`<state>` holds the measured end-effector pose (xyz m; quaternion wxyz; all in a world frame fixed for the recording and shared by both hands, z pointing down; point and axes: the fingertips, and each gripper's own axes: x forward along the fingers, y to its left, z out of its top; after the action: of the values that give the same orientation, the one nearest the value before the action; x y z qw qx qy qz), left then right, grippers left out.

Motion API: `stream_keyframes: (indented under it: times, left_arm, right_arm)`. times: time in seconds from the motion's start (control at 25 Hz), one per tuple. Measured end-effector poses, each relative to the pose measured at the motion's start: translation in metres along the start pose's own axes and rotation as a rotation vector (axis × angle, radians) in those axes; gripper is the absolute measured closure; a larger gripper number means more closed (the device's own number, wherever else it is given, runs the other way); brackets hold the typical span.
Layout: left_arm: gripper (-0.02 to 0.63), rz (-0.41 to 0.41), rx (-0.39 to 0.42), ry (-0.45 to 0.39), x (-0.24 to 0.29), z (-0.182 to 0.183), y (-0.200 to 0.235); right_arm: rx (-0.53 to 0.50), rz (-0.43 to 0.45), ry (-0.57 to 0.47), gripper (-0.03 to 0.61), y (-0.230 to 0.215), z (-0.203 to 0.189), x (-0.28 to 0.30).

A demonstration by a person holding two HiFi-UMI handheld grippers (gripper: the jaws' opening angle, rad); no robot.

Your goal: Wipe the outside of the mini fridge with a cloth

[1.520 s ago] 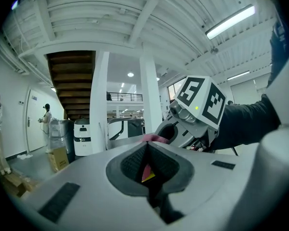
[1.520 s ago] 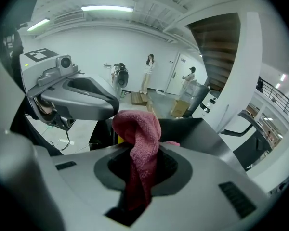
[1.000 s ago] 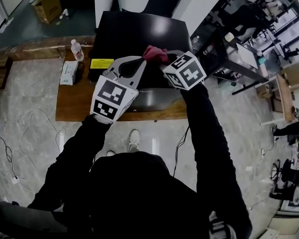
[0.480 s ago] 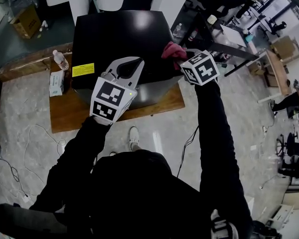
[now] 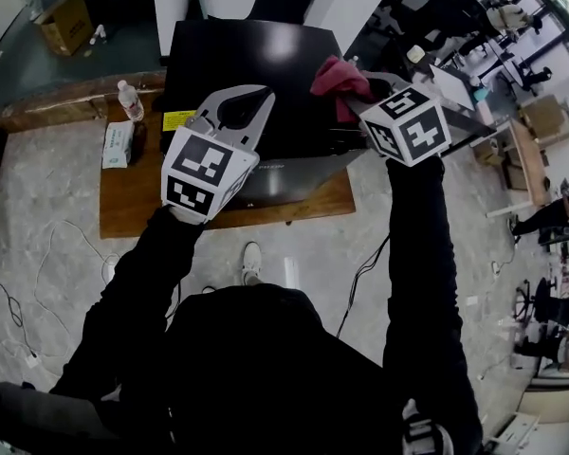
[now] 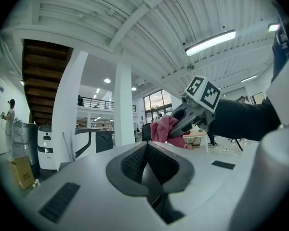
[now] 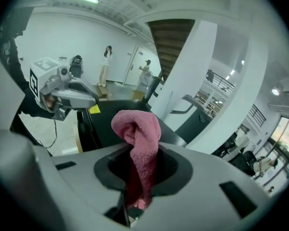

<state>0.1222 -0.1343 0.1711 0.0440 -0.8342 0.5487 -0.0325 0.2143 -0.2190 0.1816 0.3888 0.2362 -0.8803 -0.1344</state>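
We are holding the right gripper (image 5: pixel 351 98) above the right edge of the black fridge (image 5: pixel 247 55). Its jaws are clamping a pink cloth (image 5: pixel 334 72), which is sticking up out of them. We cannot tell if the cloth is touching the fridge. The left gripper (image 5: pixel 251 100) is hovering over the near left part, its jaws pressed together with nothing between them. The fridge is standing on a wooden board (image 5: pixel 133 192), and a bottle (image 5: pixel 126 100) is at its left.

Black sleeves (image 5: pixel 417 254); grey left tool (image 5: pixel 263 94), right tool (image 5: pixel 362 102); white cubes (image 5: pixel 204 171), black square markers.
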Motion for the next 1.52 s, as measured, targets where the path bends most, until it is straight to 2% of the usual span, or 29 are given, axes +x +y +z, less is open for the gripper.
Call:
stream_keyframes:
  times: [0.12, 0.32, 0.44, 0.6, 0.84, 1.12, 1.24, 1.52]
  left_arm:
    - [0.607, 0.062, 0.028, -0.024, -0.008, 0.016, 0.023]
    - [0.607, 0.195, 0.052, -0.042, -0.028, 0.031, 0.066]
    - [0.607, 0.284, 0.060, -0.038, -0.040, 0.035, 0.102]
    - [0.607, 0.365, -0.008, -0.041, -0.045, 0.031, 0.143]
    - [0.607, 0.459, -0.048, 0.027, -0.035, 0.000, 0.185]
    - [0.607, 0.486, -0.059, 0.117, -0.010, -0.031, 0.204]
    - [0.607, 0.483, -0.061, 0.139, 0.002, -0.038, 0.203]
    - [0.607, 0.451, -0.066, 0.156, 0.034, -0.039, 0.200]
  right_arm:
    - [-0.042, 0.048, -0.094, 0.497, 0.009, 0.059, -0.002]
    - [-0.044, 0.141, -0.225, 0.495, 0.023, 0.139, 0.026]
    - [-0.008, 0.224, -0.290, 0.495, 0.034, 0.187, 0.059]
    - [0.096, 0.337, -0.366, 0.494, 0.043, 0.234, 0.115]
    - [0.136, 0.382, -0.275, 0.494, 0.055, 0.243, 0.213]
    - [0.082, 0.371, -0.124, 0.494, 0.055, 0.215, 0.310]
    - [0.070, 0.368, -0.087, 0.494, 0.052, 0.201, 0.328]
    - [0.094, 0.367, -0.073, 0.495, 0.030, 0.188, 0.333]
